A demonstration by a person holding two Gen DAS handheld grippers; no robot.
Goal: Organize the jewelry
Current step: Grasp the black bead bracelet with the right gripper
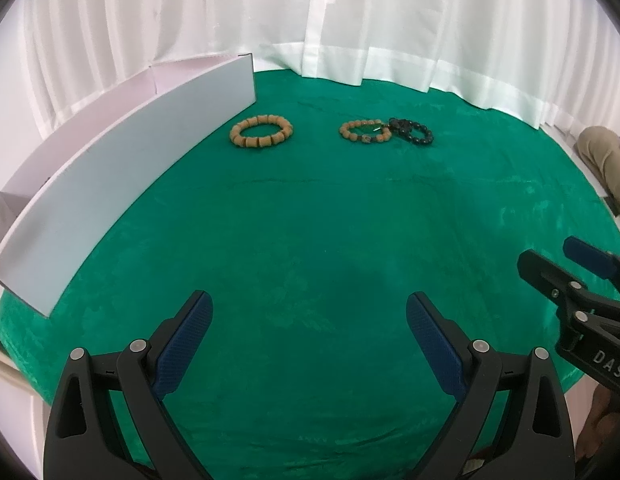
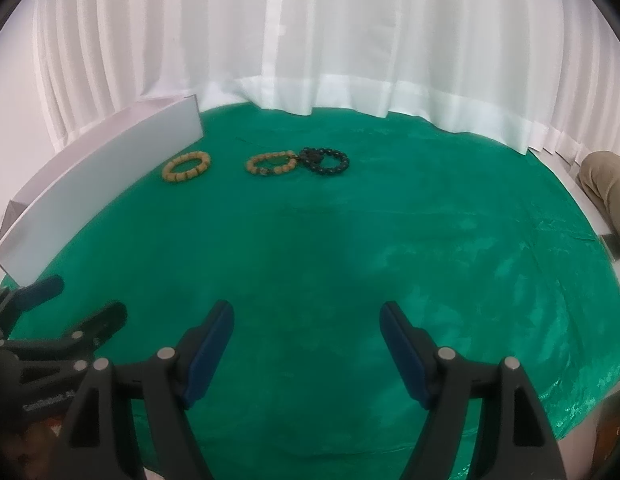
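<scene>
Both the left gripper [image 1: 309,322] and the right gripper [image 2: 307,330] hover with fingers spread wide, grasping nothing. Three bracelets (two tan [image 1: 261,131] [image 1: 365,131], one black [image 1: 414,132]) lie on the green cloth [image 1: 310,240] near the white box [image 1: 110,184].

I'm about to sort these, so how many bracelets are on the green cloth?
3. A chunky tan bracelet lies alone nearest the white box. A smaller tan bracelet lies to its right, touching a black bracelet on its far side. The box interior is hidden.

Green cloth [image 1: 310,240], white box [image 1: 130,184], three bracelets [image 1: 261,131]
</scene>
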